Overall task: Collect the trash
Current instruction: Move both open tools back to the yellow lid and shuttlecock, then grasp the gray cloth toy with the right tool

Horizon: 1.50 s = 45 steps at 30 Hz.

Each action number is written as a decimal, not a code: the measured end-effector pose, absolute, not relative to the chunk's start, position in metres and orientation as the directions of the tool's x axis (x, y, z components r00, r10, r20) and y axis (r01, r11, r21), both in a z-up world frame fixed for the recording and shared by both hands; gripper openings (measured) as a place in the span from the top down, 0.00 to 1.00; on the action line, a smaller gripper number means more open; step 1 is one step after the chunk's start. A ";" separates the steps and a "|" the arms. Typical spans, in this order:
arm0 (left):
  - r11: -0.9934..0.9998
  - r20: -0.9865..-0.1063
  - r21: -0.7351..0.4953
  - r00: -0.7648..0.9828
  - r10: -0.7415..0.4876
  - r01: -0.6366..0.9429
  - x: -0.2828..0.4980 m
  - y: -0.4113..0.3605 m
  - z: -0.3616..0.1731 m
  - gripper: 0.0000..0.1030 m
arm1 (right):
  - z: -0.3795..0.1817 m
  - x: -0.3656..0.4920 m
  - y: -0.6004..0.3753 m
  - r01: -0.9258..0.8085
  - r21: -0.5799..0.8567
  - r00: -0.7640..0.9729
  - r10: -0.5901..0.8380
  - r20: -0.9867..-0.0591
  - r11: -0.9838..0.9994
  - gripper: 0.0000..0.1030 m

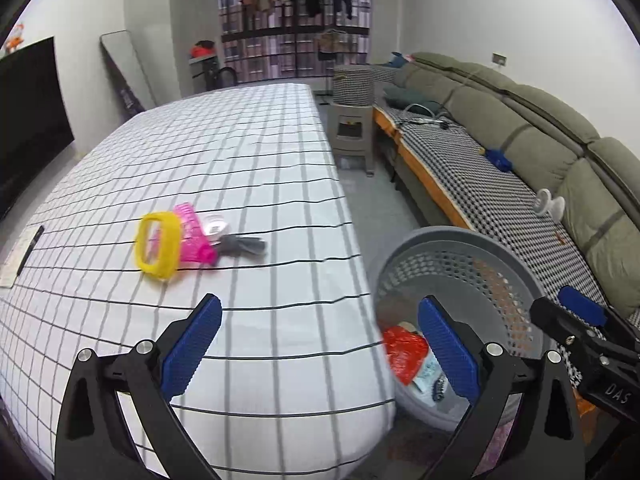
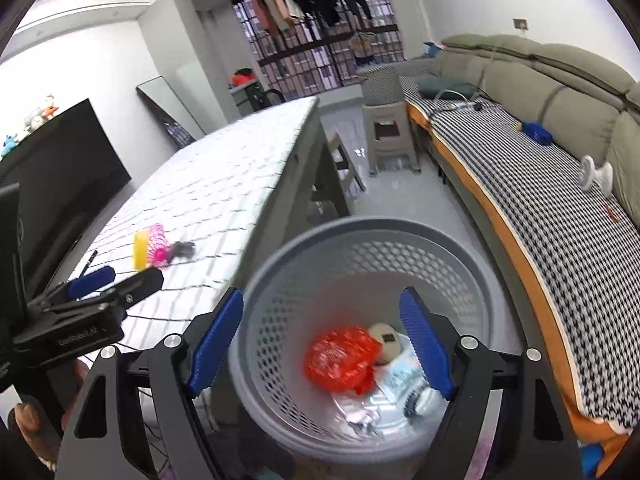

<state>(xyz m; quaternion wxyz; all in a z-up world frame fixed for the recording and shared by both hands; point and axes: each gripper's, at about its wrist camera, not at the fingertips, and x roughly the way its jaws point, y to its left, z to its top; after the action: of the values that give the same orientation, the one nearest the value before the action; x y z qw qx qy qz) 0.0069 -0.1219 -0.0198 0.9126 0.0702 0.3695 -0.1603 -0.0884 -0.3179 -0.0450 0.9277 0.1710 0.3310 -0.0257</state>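
Observation:
A grey perforated waste basket (image 2: 360, 232) stands on the floor beside the table; inside lie a red crumpled bag (image 2: 340, 356), a beige round item (image 2: 385, 340) and clear plastic wrappers (image 2: 400, 380). My right gripper (image 2: 322, 338) hangs open above the basket, nothing between its blue pads. My left gripper (image 1: 320, 348) is open over the table's near corner, empty; the basket (image 1: 460, 240) and red bag (image 1: 402, 350) show past its right finger. On the checked tablecloth (image 1: 240, 160) lie a yellow and pink plastic item (image 1: 172, 246), a clear cup (image 1: 216, 224) and a grey scrap (image 1: 246, 246).
A paper sheet with a black pen (image 1: 24, 256) lies at the table's left edge. A grey sofa (image 1: 520, 128) with a checked cover runs along the right. A grey stool (image 1: 352, 136) stands beyond the table, a dark TV (image 1: 28, 120) on the left.

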 end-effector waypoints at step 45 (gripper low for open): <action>0.999 -0.720 0.032 0.693 0.027 -0.006 0.123 0.052 -0.067 0.06 | -0.070 0.125 -0.156 -0.240 0.060 0.610 0.199 -0.767 0.969 0.23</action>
<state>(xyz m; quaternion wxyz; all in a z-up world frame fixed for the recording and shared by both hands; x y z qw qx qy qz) 0.1226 0.0522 -0.0670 0.9201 0.0135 0.3914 0.0091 0.1249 -0.1561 -0.0698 0.8968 -0.0243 0.4244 0.1223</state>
